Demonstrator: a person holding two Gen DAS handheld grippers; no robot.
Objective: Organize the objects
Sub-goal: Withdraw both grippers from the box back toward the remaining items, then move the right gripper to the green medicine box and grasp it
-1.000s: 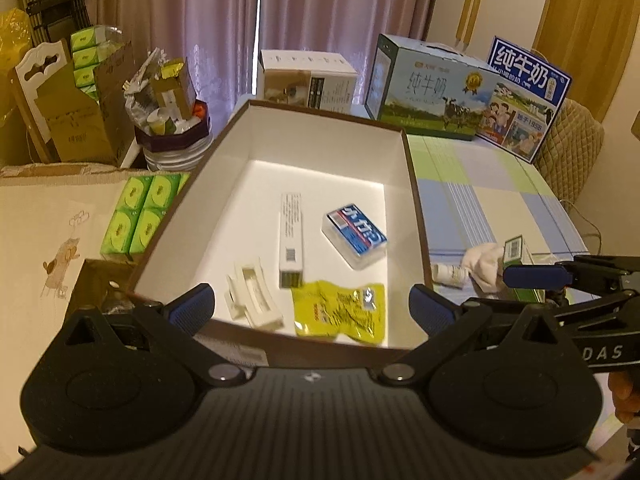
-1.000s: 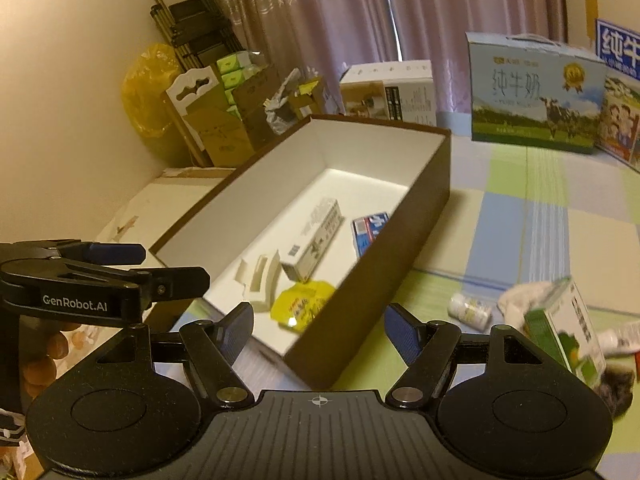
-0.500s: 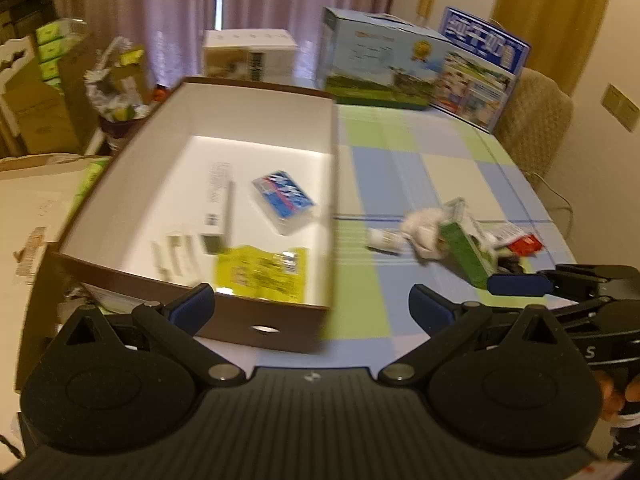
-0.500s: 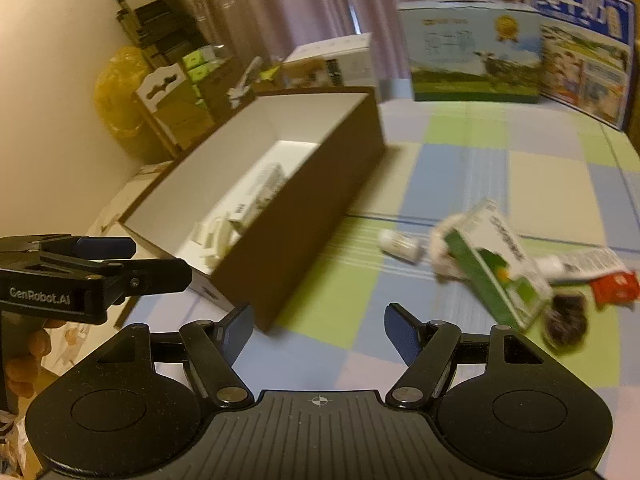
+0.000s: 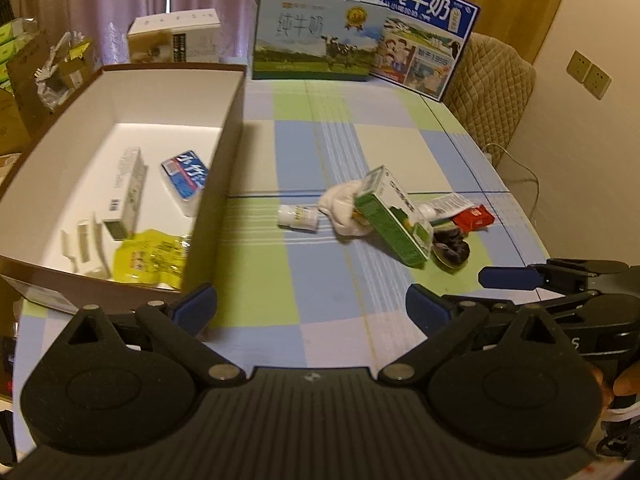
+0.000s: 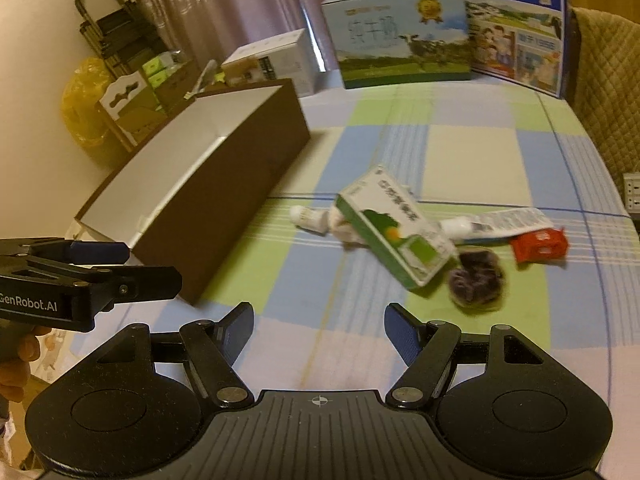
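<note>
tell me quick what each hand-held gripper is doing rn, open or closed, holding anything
Left hand-held gripper: open, holding nothing, above the checked tablecloth.
Right hand-held gripper: open, holding nothing, short of the green carton.

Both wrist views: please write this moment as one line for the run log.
left tool: open, empty | right tool: open, empty | brown box: holds four items | green carton: on tablecloth, outside box

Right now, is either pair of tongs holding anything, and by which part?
Nothing is held. The left tongs and right tongs are both open and empty above the checked tablecloth, short of the green carton.
</note>
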